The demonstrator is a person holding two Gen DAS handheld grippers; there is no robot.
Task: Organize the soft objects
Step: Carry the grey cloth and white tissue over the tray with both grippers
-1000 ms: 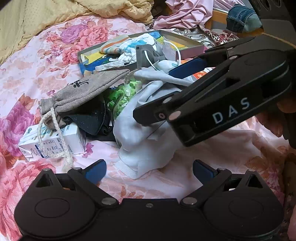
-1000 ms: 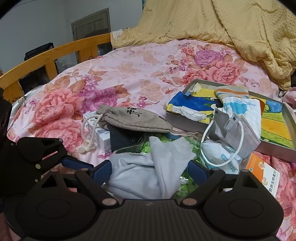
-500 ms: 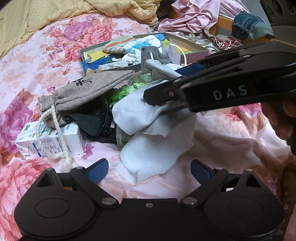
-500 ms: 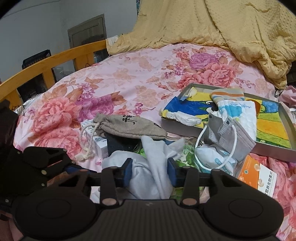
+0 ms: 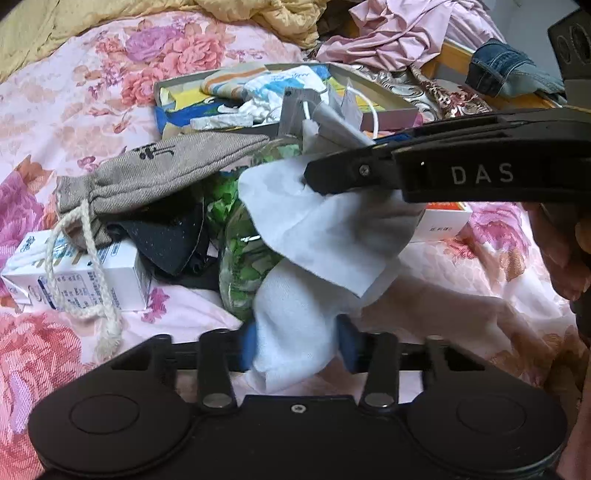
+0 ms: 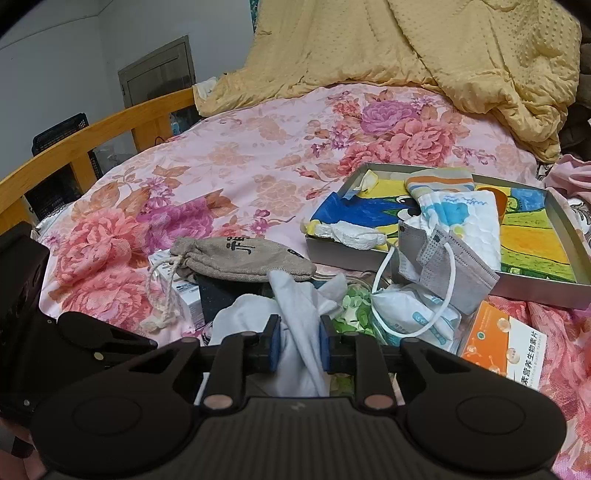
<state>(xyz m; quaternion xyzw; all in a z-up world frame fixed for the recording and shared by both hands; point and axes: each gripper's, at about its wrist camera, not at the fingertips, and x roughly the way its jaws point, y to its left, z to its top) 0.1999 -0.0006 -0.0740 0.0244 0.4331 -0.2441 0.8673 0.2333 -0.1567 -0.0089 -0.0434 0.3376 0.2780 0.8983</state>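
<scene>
Two claws clamped on one white cloth [image 5: 317, 236]. Left claw [image 5: 297, 343] pinching its lower, thicker end between blue pads [image 5: 347, 347], just above the floral bedsheet [image 5: 66, 110]. Right claw [image 6: 296, 341] gripping a bunched fold of the same cloth [image 6: 299, 314] higher up, seen from the left wrist view as a long black bar reaching in from the right [image 5: 332, 173]. Cloth stretched between the two, partly lifted off the pile, a flat corner hanging down in the middle.

Just behind the cloth, a crinkled green-and-clear bag [image 5: 240, 258], partly hidden. Left of that, a dark speckled fabric piece [image 5: 170, 240] under a grey drawstring pouch [image 5: 159, 173], cord trailing over a white carton [image 5: 74, 280]. Same pouch [image 6: 240, 258] beside the right claw in the right wrist view.

To the right of the cloth, a grey face mask [image 6: 447, 266] with a white ear loop, leaning on the edge of a shallow tray [image 6: 569, 236]; below it a white packet [image 6: 410, 310], and an orange-and-white box [image 6: 506, 343] lying near it on the sheet. Inside the tray, a bright picture lining, a striped sock [image 6: 439, 181], a blue-and-white cloth [image 6: 469, 218] and a crumpled white tissue [image 6: 351, 232].

Farther off, a yellow blanket [image 6: 424, 48] heaped at the far side of the bed, a wooden bed rail [image 6: 96, 136] on the left, pink clothing [image 5: 406, 33] and denim [image 5: 509, 74] beyond the tray.
</scene>
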